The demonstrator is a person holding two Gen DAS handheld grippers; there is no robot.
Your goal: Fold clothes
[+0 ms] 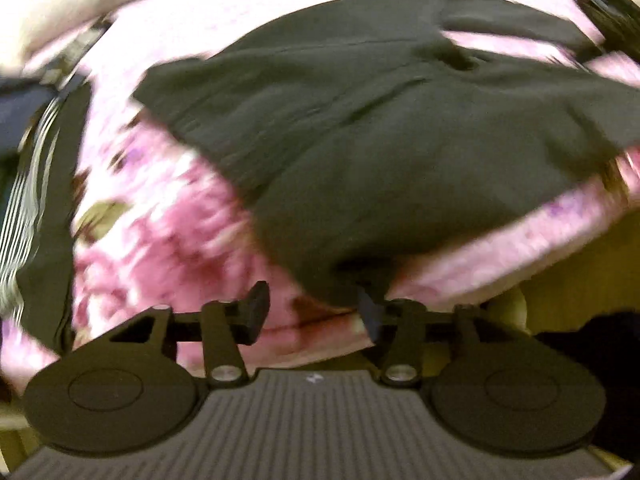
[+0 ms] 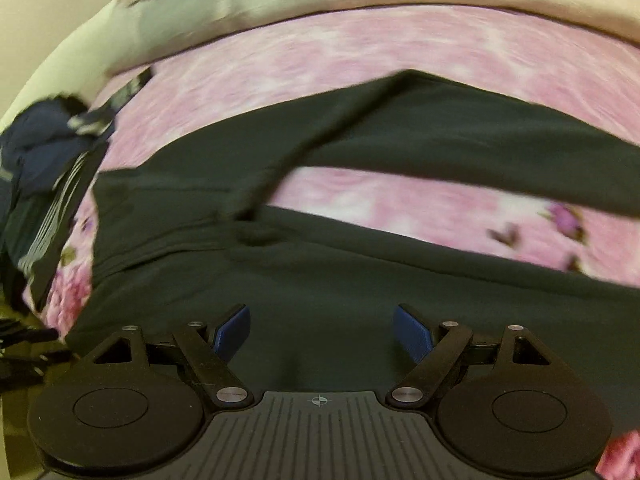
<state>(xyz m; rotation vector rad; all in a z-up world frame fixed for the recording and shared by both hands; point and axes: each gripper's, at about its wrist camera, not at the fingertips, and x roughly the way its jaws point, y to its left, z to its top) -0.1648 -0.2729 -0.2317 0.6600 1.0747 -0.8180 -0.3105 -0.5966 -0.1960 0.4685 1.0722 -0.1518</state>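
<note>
A dark green sweatshirt [image 2: 360, 280] lies spread mid-frame on the pink floral bedspread [image 2: 400, 60], unfolded. The right gripper [image 2: 322, 334] hovers over its hem, jaws wide, empty. The left gripper [image 1: 312, 316] is also wide and empty, at the garment's lower corner. Next, probably pinching the hem corners.

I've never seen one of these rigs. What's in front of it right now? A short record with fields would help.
surface: pink floral bedspread
main item: dark garment, spread out on the bedspread, one part folded across
other clothes: dark pile with a striped piece, toward the left
left gripper: open, at the garment's near edge
right gripper: open, over the garment, holding nothing
image quality: both views blurred
</note>
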